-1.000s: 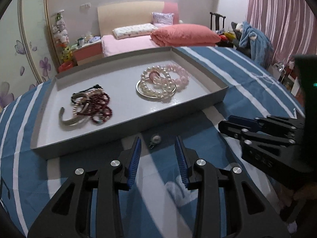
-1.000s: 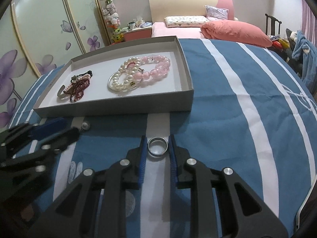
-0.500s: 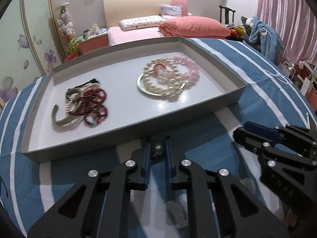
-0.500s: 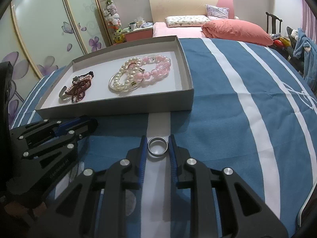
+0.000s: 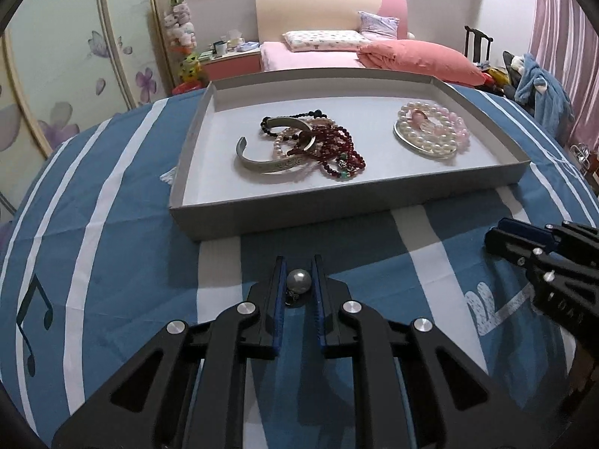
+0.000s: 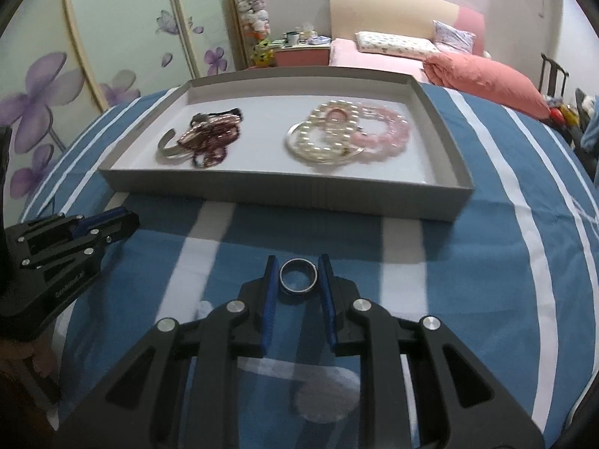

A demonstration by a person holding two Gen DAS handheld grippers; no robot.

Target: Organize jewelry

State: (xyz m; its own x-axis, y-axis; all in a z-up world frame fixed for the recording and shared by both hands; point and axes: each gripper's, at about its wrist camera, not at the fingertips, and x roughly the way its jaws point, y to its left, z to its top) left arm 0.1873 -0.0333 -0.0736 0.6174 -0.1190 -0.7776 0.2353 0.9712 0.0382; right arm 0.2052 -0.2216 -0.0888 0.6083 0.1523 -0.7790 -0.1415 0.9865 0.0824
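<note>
My left gripper is shut on a silver pearl earring and holds it above the blue striped bedspread, just in front of the grey tray. My right gripper is shut on a silver ring, also in front of the tray. In the tray lie a silver cuff bangle tangled with dark red bead bracelets on the left, and pearl and pink bead bracelets on a thin silver bangle on the right. Each gripper shows in the other's view: the right one, the left one.
The tray sits on a bed with a blue and white striped cover. Behind it are a pink bed with an orange-pink duvet, a nightstand, floral wardrobe doors, and clothes on a chair at the right.
My left gripper closed on the pearl earring, lifted it off the bedspread and swung left along the tray front. My right gripper, still holding the ring, moved closer to the tray.
</note>
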